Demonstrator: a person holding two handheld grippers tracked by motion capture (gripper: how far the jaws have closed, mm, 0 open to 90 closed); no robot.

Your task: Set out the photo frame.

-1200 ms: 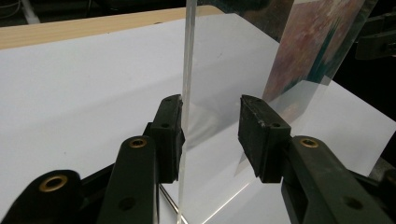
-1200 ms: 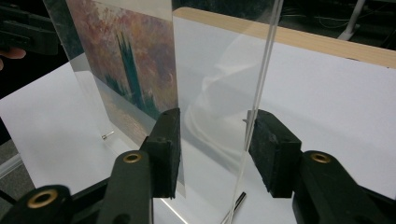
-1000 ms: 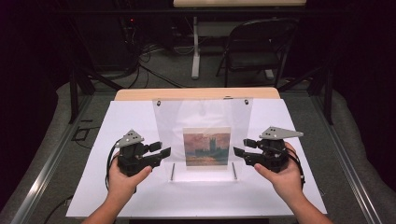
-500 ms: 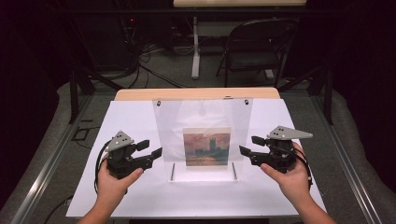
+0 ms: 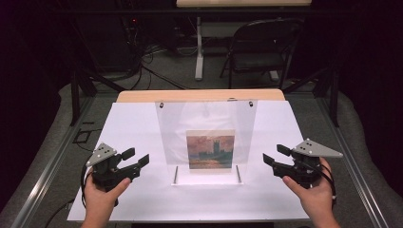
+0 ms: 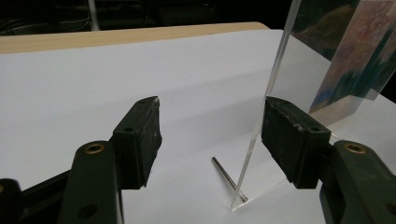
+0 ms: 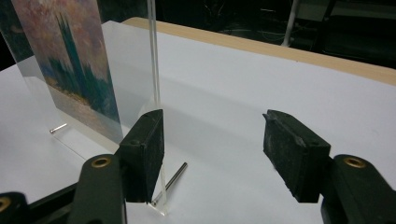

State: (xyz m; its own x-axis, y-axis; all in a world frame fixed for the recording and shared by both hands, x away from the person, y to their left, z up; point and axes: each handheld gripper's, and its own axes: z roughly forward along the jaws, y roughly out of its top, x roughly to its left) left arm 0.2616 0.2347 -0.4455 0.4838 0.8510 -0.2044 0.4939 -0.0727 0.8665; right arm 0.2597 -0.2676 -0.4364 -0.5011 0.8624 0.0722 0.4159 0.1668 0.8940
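From the high view I see a clear acrylic stand (image 5: 206, 137) standing upright in the middle of the white surface (image 5: 142, 123), with a small painted picture (image 5: 210, 150) of towers under a reddish sky showing in its lower half. Two dark fasteners sit at the stand's top corners, and two thin metal pins (image 5: 175, 174) lie along its transparent base, one towards each side.

My left tool (image 5: 135, 159) is held in the left hand (image 5: 100, 197) near the left edge of the stand, its jaws spread apart and pinching nothing. In the left gripper view the acrylic edge (image 6: 266, 100) rises between the two black jaws, closer to the right-hand one, but I cannot tell whether it sits within the gap or farther off beyond it. One pin (image 6: 228, 177) lies on the surface at the foot of that edge, and the picture (image 6: 355, 60) shows blurred behind the plastic.

My right tool (image 5: 277, 156) is held in the right hand (image 5: 313, 199) beside the right edge of the stand, its jaws likewise spread wide and empty. In the right gripper view the acrylic edge (image 7: 153, 56) stands just by the left-hand jaw, appearing to pass close behind it. A pin (image 7: 172, 179) lies at its base, with the second pin (image 7: 58, 128) farther off beyond the picture (image 7: 70, 65).

A wooden strip (image 5: 199, 95) runs along the far edge of the surface, and a dark chair (image 5: 259, 47) stands on the floor beyond.
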